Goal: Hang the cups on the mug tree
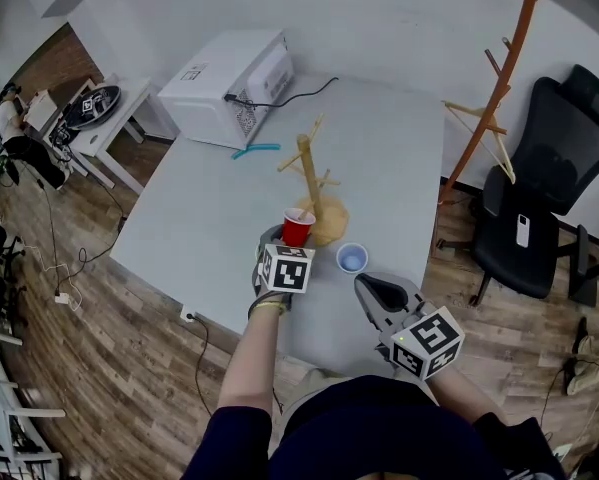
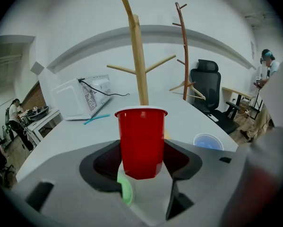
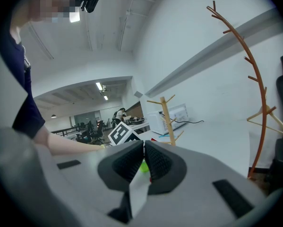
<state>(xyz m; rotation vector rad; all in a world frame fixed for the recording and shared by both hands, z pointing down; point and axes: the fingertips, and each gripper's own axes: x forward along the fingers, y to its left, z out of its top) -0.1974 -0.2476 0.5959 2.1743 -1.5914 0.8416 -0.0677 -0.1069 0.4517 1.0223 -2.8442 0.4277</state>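
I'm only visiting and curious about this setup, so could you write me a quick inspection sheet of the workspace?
Surface: white table on a wooden floor.
Job's things: wooden mug tree with no cups hung on it; red cup in front of it; blue cup upright on the table.
Clutter: white microwave; teal stick-like item beside it.
Grippers: left tongs closed on the red cup; right tongs shut, empty.
Cables: black cord running from the microwave across the table; loose cables on the floor.
Surroundings: black office chair, coat stand, side table.
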